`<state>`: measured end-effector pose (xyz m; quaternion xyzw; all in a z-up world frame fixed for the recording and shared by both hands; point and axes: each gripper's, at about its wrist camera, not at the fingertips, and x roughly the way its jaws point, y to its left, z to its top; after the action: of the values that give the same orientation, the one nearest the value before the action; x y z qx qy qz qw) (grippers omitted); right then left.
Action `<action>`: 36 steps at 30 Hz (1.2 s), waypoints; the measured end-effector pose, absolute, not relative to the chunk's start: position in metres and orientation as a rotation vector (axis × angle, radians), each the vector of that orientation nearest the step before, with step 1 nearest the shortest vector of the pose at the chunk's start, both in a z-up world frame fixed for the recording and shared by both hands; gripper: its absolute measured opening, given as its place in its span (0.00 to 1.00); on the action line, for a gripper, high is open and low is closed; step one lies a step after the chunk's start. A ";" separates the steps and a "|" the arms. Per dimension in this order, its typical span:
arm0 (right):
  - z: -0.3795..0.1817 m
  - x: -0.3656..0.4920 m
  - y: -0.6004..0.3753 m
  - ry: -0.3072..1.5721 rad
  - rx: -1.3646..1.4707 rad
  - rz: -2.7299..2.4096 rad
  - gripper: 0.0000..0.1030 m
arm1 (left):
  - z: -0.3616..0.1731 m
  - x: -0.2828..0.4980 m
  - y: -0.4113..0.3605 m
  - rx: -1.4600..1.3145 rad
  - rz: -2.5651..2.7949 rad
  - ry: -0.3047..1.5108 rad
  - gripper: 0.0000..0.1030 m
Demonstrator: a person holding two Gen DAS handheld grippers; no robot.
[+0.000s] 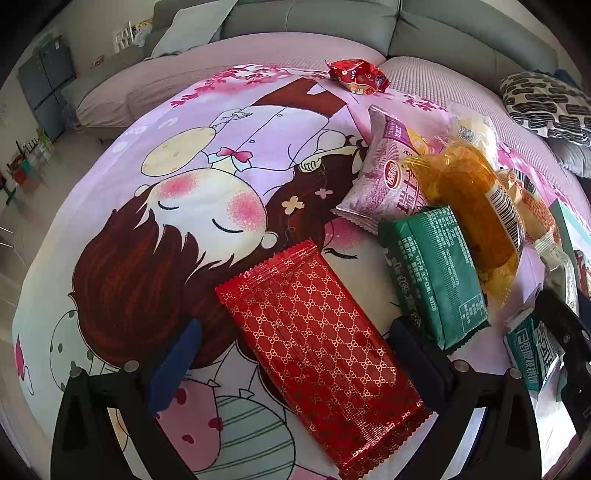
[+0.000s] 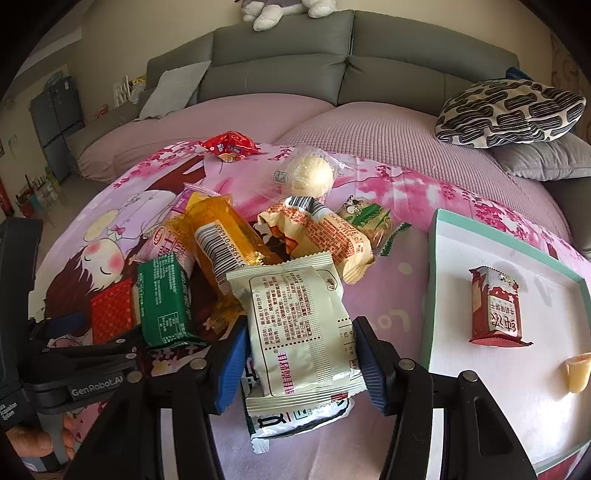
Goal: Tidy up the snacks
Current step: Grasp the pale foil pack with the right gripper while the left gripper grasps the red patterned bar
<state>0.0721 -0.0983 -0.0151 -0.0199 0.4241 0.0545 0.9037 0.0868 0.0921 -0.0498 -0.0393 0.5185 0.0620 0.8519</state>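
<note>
Gripping a cream snack packet [image 2: 303, 325] between its pads, the right claw [image 2: 301, 360] works; the left claw [image 1: 295, 354] spreads wide astride a red packet [image 1: 325, 354].

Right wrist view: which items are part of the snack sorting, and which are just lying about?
Job: cream packet in the right gripper; green packet; orange packet; teal-rimmed box.
Lying about: patterned cushion; plush toy.
</note>
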 end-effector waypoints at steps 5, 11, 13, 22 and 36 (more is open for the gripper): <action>-0.016 0.071 -0.097 0.880 -0.045 0.113 0.57 | -0.049 0.082 0.103 -0.054 0.136 1.094 0.99; -0.015 0.069 -0.097 0.888 -0.042 0.107 0.57 | -0.049 0.080 0.115 -0.074 0.131 1.094 1.00; -0.015 0.069 -0.097 0.889 -0.043 0.105 0.57 | -0.050 0.080 0.114 -0.070 0.132 1.100 1.00; -0.015 0.069 -0.096 0.890 -0.045 0.101 0.57 | -0.052 0.080 0.109 -0.096 0.196 1.075 0.99; -0.013 0.068 -0.100 0.884 -0.024 0.101 0.57 | -0.038 0.074 0.113 -0.190 0.062 1.050 0.50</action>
<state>0.0678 -0.0998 -0.0126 -0.0117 0.4276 0.0490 0.9026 0.0743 0.1130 -0.0382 -0.0905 0.5002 0.0297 0.8606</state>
